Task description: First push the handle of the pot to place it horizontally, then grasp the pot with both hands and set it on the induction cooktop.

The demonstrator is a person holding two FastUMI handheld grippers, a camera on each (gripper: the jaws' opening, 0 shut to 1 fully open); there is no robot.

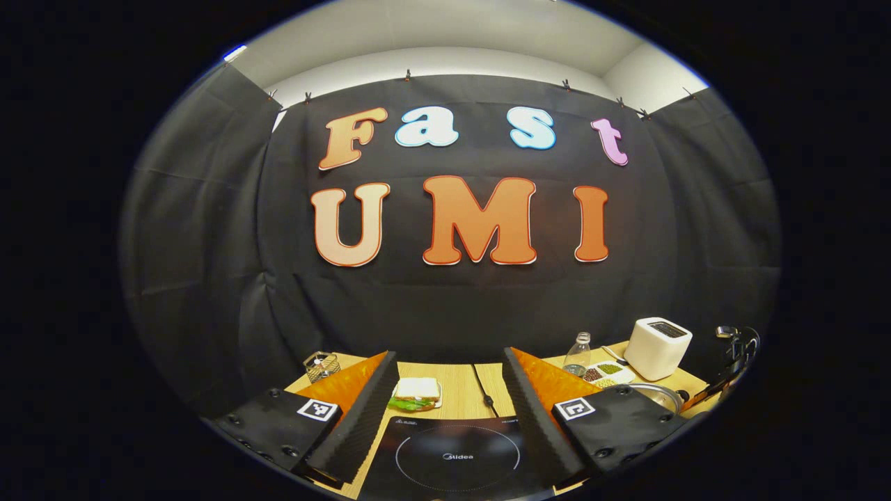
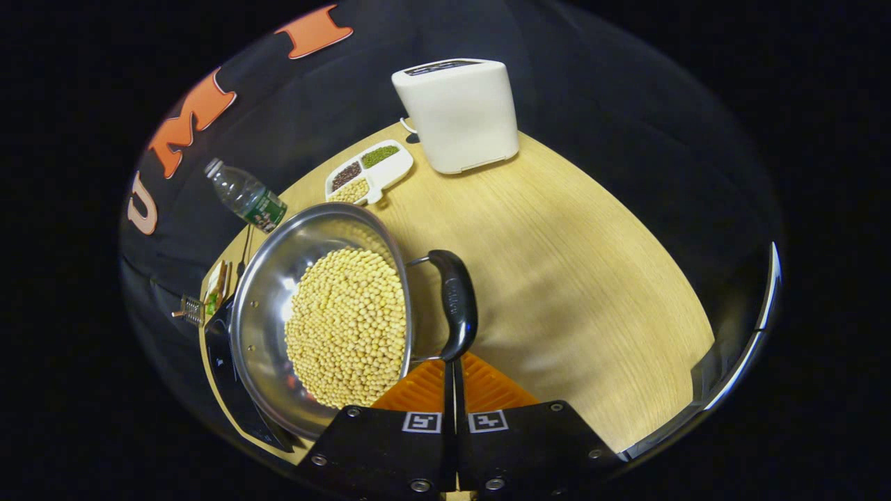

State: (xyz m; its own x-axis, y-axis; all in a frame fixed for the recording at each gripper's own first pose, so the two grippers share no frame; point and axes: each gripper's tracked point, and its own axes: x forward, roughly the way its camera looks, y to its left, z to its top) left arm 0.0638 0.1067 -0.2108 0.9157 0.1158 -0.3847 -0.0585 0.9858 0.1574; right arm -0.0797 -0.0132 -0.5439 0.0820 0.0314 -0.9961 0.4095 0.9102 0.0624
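Pot [image 2: 327, 320] (full of beans) beside closed right gripper [image 2: 454, 390]; left gripper [image 1: 449, 410] spread above cooktop [image 1: 456, 456].

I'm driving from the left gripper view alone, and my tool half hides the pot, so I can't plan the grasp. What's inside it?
Observer: The pot holds a heap of yellow beans.
Operator: Where is the right tool?
Observer: The right tool is shut, with its tips at the near end of the pot's black handle.
Operator: How does that handle sit on the pot?
Observer: It runs alongside the rim, held by wire at both ends, with a gap between grip and rim.
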